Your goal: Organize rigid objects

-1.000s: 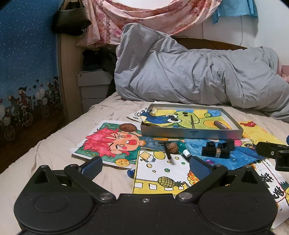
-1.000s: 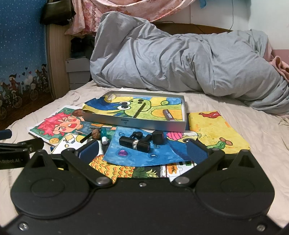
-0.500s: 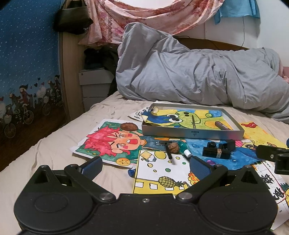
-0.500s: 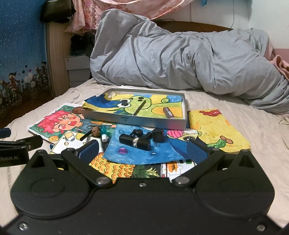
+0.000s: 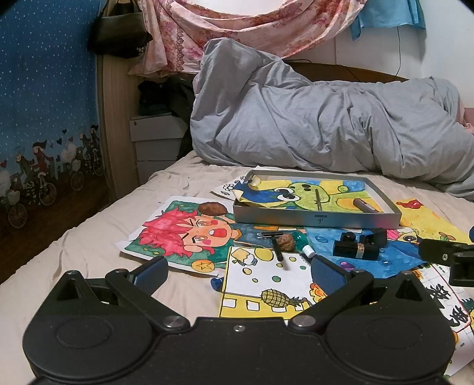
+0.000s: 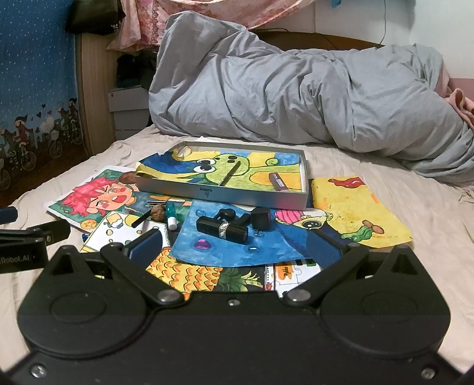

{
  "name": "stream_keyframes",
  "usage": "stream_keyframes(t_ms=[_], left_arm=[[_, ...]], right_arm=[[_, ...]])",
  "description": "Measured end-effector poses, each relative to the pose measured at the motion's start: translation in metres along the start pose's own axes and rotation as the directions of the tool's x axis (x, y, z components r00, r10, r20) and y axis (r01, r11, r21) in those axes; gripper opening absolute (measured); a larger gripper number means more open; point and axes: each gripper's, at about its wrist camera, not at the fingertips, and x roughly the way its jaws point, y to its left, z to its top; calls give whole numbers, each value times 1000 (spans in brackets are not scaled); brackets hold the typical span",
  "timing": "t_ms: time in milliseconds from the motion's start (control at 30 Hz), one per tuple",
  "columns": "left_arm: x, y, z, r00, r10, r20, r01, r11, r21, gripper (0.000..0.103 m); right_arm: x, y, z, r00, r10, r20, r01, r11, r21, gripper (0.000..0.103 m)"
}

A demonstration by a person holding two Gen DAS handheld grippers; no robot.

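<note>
Hovering over drawings on the bed, left gripper [image 5: 238, 271] and right gripper [image 6: 234, 241] gape wide, both empty; lipstick [image 6: 222, 228] lies near right gripper, tray [image 6: 220, 192] farther back.

Bed [image 5: 89, 245] with beige sheet, creased. Grey duvet [image 5: 311, 124] heaped across its far end. Behind the duvet, dark wooden headboard [image 5: 355, 72], then white wall [image 5: 444, 50]. Pink floral cloth [image 5: 237, 26] draped above the duvet. Left of the duvet: white drawers [image 5: 155, 145], wooden post [image 5: 114, 124], blue curtain [image 5: 44, 88] printed with cyclists. Light dim, indoor.
</note>
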Motion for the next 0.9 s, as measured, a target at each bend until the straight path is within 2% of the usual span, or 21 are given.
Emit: stream_keyframes(t_ms=[567,800,900], left_arm=[[4,2,1,1000,6,-10,-7,1000,-3,102],[12,1,-2,1000,3,-28,-3,1000,-3,102],[24,1,0,999,-14,-41,14,1000,-3,102]], right_arm=[[11,0,0,999,-4,-44,3,1000,-1,102],[21,-13,2,994,69,-90,-63,996,70,102],[29,-17,5,993,73,-89,-68,996,58,102]])
